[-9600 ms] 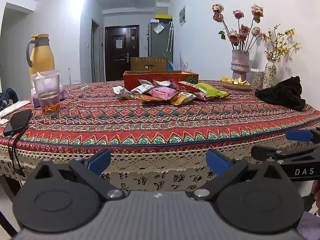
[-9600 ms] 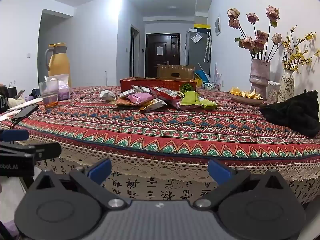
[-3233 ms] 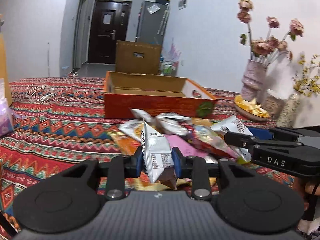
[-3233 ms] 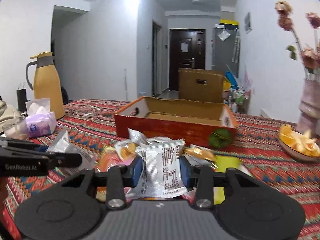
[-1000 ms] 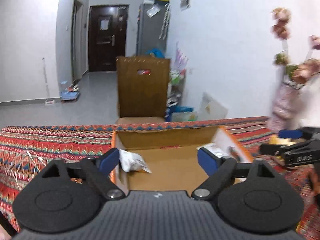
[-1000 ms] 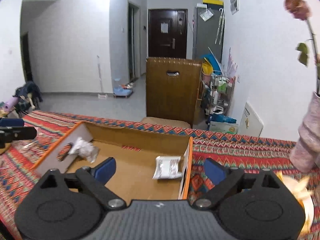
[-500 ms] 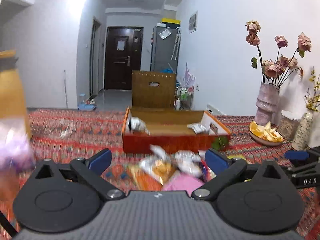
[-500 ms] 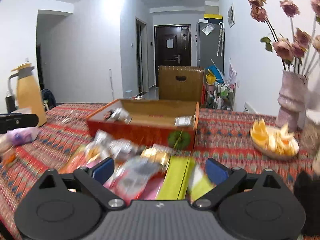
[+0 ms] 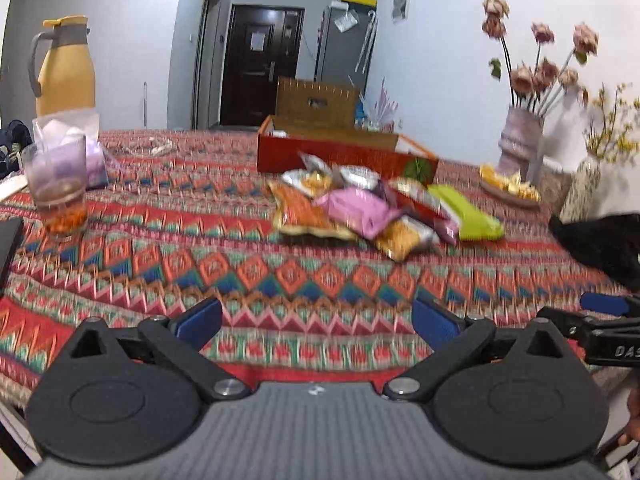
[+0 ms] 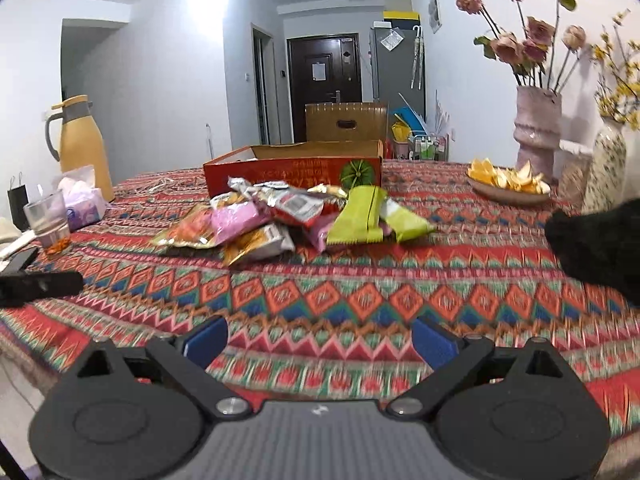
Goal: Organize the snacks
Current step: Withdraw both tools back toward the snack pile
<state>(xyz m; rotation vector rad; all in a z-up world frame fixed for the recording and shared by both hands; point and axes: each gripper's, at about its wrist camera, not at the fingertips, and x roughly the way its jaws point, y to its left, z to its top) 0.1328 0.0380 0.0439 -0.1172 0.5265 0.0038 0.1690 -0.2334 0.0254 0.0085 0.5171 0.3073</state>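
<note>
mostly hidden box (image 10: 292,171) behind snacks (image 10: 280,220)

Bright, even ceiling light with blown-out glare at the top of both fisheye views, black vignetted corners and bowed walls, soft shadows under the snack packets (image 10: 280,220), and motion blur smearing the tablecloth (image 9: 280,272), stronger in the left view.

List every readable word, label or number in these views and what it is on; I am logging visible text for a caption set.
"DAS": white letters, cut off at the frame edge, on the black body of the right gripper seen from the left wrist camera.
Red box: gold characters along its front, too blurred to read.
Snack packets: printing too small to read.
Paper on the door: unreadable.
Nothing else is legible.
</note>
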